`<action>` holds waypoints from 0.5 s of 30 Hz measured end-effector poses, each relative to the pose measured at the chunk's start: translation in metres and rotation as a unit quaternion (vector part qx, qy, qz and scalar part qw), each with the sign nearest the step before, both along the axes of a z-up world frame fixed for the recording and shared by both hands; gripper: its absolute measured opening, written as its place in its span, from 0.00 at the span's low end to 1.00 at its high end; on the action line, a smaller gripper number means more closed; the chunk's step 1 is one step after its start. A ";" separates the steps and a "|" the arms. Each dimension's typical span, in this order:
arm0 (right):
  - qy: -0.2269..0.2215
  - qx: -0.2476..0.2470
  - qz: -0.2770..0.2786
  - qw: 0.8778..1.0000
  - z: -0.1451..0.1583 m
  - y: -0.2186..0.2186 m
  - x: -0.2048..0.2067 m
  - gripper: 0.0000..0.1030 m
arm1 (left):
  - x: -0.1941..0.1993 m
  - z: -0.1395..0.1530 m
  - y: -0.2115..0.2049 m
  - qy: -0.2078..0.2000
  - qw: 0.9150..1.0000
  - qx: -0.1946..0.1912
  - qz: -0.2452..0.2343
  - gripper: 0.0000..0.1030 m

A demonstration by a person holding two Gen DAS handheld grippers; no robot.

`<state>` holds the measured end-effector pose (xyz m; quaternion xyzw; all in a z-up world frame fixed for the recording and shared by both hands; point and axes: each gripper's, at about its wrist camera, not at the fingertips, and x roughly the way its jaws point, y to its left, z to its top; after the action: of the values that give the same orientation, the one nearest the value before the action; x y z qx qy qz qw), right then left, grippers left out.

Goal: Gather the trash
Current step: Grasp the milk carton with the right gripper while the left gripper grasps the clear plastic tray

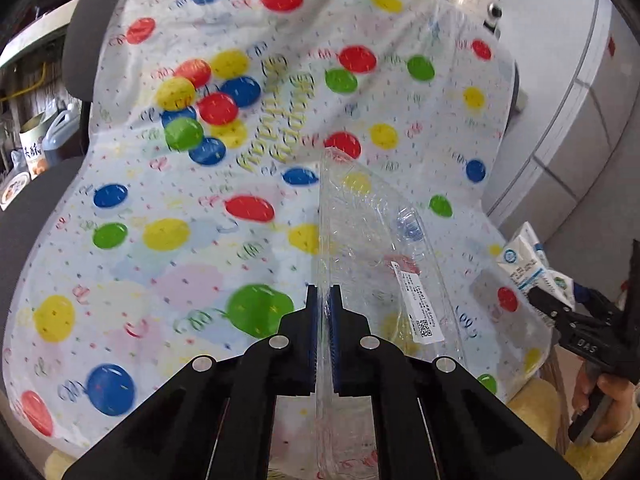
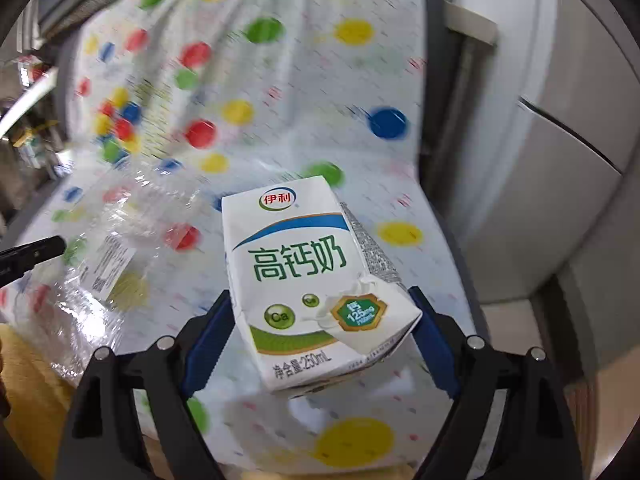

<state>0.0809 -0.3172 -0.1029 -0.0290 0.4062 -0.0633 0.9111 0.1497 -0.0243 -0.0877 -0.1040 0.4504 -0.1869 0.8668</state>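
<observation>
Left tongs [image 1: 323, 300]: blue pads nearly together, pinching the edge of a clear plastic tray [image 1: 372, 248]. The tray is held on edge, its long axis running away from the camera, and it carries a white label [image 1: 416, 304]. It is raised in front of the balloon-print cloth [image 1: 168, 184].

Right tongs [image 2: 320, 320]: jaws spread wide, the blue pads bearing on both sides of a white milk carton [image 2: 308, 276] at its lower end. The carton's printed face is toward the camera; its long axis points up and away, the top tilted slightly left. In the left wrist view the same carton [image 1: 528, 264] shows at far right, gripped at the tong tips.

Behind both: the balloon-print cloth draped over a dark chair [image 1: 80, 52]; grey cabinet panels [image 2: 560, 140] at right.
</observation>
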 end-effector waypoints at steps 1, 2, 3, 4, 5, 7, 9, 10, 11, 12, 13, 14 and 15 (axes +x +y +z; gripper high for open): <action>0.006 -0.011 -0.012 1.000 -0.005 -0.003 0.000 0.81 | -0.001 -0.007 -0.008 0.009 1.000 0.008 -0.001 0.05; 0.011 -0.009 -0.017 1.000 -0.008 -0.005 0.001 0.81 | -0.002 -0.012 -0.013 0.017 1.000 0.012 0.000 0.06; 0.015 0.001 -0.017 1.000 -0.011 -0.007 0.002 0.81 | -0.004 -0.019 -0.021 0.028 1.000 0.011 0.000 0.06; 0.017 0.008 -0.016 1.000 -0.013 -0.009 0.002 0.81 | -0.006 -0.022 -0.024 0.034 0.999 0.013 0.000 0.06; 0.019 0.014 -0.012 1.000 -0.016 -0.010 0.004 0.82 | -0.008 -0.025 -0.030 0.037 0.999 0.018 -0.001 0.07; 0.020 0.017 -0.005 1.000 -0.020 -0.008 0.006 0.82 | -0.010 -0.029 -0.038 0.039 0.999 0.033 -0.008 0.09; 0.023 0.031 0.010 0.999 -0.021 -0.006 0.003 0.89 | -0.010 -0.031 -0.047 0.038 0.998 0.057 -0.014 0.10; 0.022 0.037 0.018 0.999 -0.021 -0.004 0.001 0.90 | -0.011 -0.031 -0.048 0.036 0.997 0.062 -0.015 0.11; 0.022 0.038 0.025 0.999 -0.020 -0.003 -0.001 0.91 | -0.012 -0.030 -0.049 0.034 0.997 0.069 -0.015 0.16; 0.020 0.036 0.028 0.999 -0.019 -0.004 -0.004 0.92 | -0.010 -0.029 -0.048 0.033 0.997 0.073 -0.013 0.20; 0.017 0.035 0.029 0.999 -0.017 -0.005 -0.006 0.92 | -0.011 -0.027 -0.047 0.029 0.997 0.075 -0.012 0.30; 0.015 0.039 0.032 0.999 -0.016 -0.008 -0.009 0.93 | -0.010 -0.025 -0.046 0.026 0.997 0.078 -0.010 0.36; 0.013 0.046 0.037 0.998 -0.015 -0.012 -0.011 0.93 | -0.011 -0.023 -0.044 0.023 0.997 0.078 -0.008 0.37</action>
<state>0.0695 -0.3287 -0.1179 -0.0028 0.4195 -0.0108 0.9077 0.1391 -0.0684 -0.1103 -0.0364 0.4842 -0.1560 0.8602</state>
